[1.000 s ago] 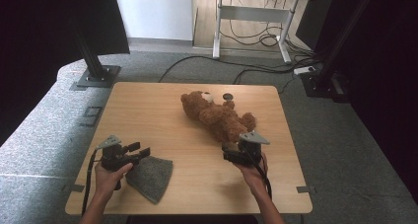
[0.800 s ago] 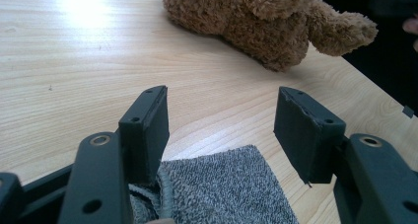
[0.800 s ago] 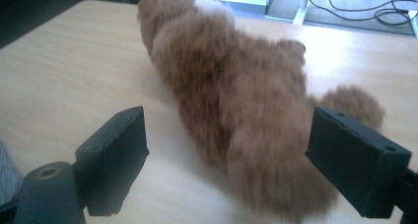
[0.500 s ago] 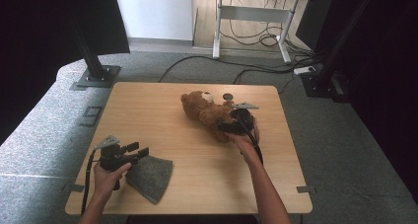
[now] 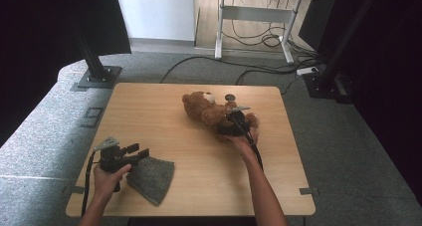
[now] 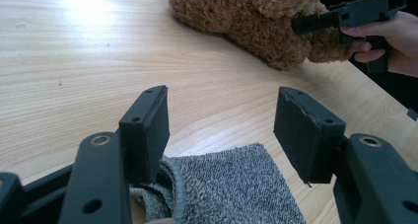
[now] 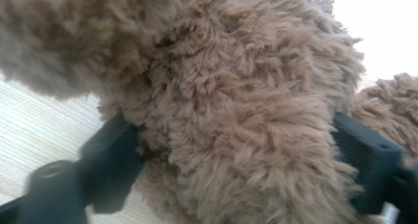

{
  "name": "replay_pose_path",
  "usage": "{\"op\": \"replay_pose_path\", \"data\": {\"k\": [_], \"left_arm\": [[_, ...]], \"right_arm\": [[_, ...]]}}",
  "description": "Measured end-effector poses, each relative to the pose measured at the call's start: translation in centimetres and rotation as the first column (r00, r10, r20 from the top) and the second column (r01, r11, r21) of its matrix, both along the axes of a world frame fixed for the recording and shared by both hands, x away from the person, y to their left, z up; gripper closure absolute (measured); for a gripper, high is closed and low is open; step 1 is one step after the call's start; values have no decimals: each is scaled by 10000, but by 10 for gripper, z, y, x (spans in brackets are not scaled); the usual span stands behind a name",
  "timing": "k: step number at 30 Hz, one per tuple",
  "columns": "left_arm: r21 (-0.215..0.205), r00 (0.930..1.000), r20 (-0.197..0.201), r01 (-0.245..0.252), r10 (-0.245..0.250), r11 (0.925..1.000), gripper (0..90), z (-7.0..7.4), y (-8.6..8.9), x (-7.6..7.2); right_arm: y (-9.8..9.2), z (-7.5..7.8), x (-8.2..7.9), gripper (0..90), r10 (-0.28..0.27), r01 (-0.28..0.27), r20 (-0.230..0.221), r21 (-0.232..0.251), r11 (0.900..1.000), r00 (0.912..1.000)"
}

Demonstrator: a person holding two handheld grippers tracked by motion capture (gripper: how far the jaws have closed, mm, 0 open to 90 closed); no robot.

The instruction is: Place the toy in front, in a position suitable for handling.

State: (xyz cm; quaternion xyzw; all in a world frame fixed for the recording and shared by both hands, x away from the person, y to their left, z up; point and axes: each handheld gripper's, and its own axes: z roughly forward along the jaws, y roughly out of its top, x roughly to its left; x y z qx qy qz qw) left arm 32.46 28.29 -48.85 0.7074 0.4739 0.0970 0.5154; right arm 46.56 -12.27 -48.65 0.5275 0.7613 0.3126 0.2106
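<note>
Brown plush of the teddy bear (image 5: 209, 111), lying at the table's (image 5: 149, 106) far middle, sits between the right gripper's (image 5: 230, 126) jaws, which have just been closing. Squeeze until the fur compresses firmly before lifting. Left gripper (image 6: 222, 130) stands open, 1 jaw tucked into the grey knit hat (image 6: 236, 184) near the front-left edge.

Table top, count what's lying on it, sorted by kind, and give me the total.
Teddy bear: 1
Grey knitted hat: 1
Small dark round thing beside the bear, too small to identify: 1
Total: 3
</note>
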Motion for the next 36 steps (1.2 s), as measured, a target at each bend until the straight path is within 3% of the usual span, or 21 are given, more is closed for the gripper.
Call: {"op": "replay_pose_path", "data": {"k": [1,2,5,7,8,14,15,16,17,18,19,20,21,22,23,24,27,29,30,31,36], "left_arm": [[-1,10000,-3,-3,3,10000,379,0,0,0],[-17,10000,-9,-10,10,10000,380,0,1,0],[-47,10000,9,-22,22,10000,380,1,1,0],[-64,10000,16,-31,31,10000,380,0,2,0],[-67,10000,17,-35,35,10000,380,0,2,0],[-15,10000,-5,-20,20,10000,380,0,2,0],[-6,10000,-9,-24,24,10000,380,0,2,0],[-7,10000,-21,-37,37,10000,380,-1,2,0],[-19,10000,-32,-42,42,10000,380,-1,2,0],[-17,10000,-50,-43,43,10000,380,-1,2,1],[-17,10000,-50,-43,43,10000,380,-1,2,1],[-29,10000,-66,-19,19,10000,380,-2,1,1],[-29,10000,-66,-19,19,10000,380,-2,1,1],[-25,10000,-76,-2,2,10000,380,-2,0,1],[-1,10000,-86,19,-19,10000,380,-2,-1,1],[8,10000,-93,29,-29,10000,380,-3,-1,1],[5,9999,-106,37,-37,10000,379,-3,-2,1],[9,9999,-125,50,-50,10000,380,-3,-2,1],[21,9999,-135,57,-57,10000,380,-3,-2,1],[31,9999,-143,59,-59,10000,380,-4,-2,1],[26,9999,-147,25,-24,10000,379,-4,-1,1]], "right_arm": [[1,-1,0,361,330,-328,75,-191,9993,9994],[1,-1,0,404,559,-557,70,-234,9982,9984],[1,0,0,473,966,-963,99,-199,9951,9953],[0,-1,-3,526,1836,-1830,298,-193,9829,9826],[0,-1,-3,526,1836,-1830,298,-193,9829,9826],[0,-7,-18,574,3152,-3178,799,210,9479,9456],[0,-7,-18,574,3152,-3178,799,210,9479,9456],[0,-8,-21,577,3314,-3350,847,326,9416,9397],[1,-9,-29,578,3722,-3767,952,333,9257,9232],[2,-10,-33,578,3944,-3993,1002,340,9162,9134],[2,-10,-33,578,3944,-3993,1002,340,9162,9134],[3,-11,-42,577,4395,-4456,1089,387,8944,8916],[3,-11,-42,577,4395,-4456,1089,387,8944,8916],[3,-11,-46,577,4563,-4630,1099,442,8853,8830],[2,-11,-54,571,4830,-4903,1156,448,8704,8680],[0,-12,-56,567,4928,-5005,1177,472,8644,8622],[-5,-13,-59,549,5009,-5097,1218,557,8585,8569],[-12,-14,-58,500,4756,-4866,1265,761,8703,8705],[-12,-14,-58,500,4756,-4866,1265,761,8703,8705],[-14,-14,-56,486,4598,-4715,1269,859,8776,8789],[-12,-13,-50,458,4561,-4671,1380,600,8822,8791]]}}
